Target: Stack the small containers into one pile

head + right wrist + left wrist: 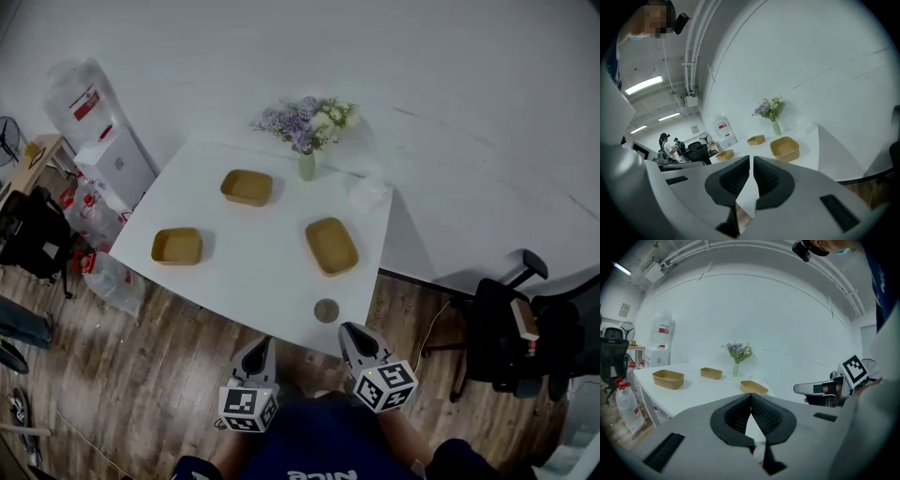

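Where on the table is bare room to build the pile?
The bare patch is the white table's middle, bordered by three shallow tan containers: left, back, right. The near edge left of the small round brown disc is free. The far corner by the green flower vase is crowded.

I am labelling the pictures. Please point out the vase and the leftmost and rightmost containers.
vase (307,169), head view, on its pale green body.
left container (176,247), head view, on its inner floor.
right container (331,246), head view, on its inner floor.
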The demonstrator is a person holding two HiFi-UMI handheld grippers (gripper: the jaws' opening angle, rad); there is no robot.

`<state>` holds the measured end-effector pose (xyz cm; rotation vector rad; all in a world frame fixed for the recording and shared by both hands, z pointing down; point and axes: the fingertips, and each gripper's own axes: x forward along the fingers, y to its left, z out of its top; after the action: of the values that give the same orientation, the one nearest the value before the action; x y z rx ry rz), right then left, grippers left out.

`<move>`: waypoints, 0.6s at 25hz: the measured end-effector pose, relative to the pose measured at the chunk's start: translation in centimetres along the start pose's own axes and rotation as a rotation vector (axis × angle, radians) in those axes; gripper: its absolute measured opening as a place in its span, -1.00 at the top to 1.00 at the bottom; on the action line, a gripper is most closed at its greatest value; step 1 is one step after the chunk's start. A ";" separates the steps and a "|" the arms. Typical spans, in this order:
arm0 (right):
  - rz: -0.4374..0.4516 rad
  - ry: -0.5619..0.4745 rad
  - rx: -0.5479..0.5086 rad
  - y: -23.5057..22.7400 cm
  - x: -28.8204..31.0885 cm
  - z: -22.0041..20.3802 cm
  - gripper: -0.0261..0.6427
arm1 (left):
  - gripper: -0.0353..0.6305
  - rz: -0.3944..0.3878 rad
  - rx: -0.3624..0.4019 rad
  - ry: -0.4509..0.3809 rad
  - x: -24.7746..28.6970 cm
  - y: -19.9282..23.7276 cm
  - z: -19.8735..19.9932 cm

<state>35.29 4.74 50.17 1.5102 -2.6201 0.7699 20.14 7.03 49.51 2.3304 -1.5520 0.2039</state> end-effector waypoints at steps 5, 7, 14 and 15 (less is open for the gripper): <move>-0.100 -0.008 -0.086 0.6 4.8 1.7 0.76 | 0.84 -0.089 0.043 -0.008 3.7 4.6 3.7; -0.155 -0.004 -0.100 0.6 6.5 2.1 0.76 | 0.84 -0.114 0.035 -0.011 5.0 6.7 4.8; -0.348 0.047 -0.078 -0.2 11.8 1.7 0.76 | 0.84 -0.169 0.090 0.009 7.3 13.6 6.7; -0.363 0.041 -0.072 0.0 12.5 1.8 0.76 | 0.84 -0.177 0.117 0.012 7.4 14.5 7.0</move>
<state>29.06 -6.06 51.80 1.8491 -2.2208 0.6549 9.35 -6.91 48.02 2.5359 -1.3521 0.2721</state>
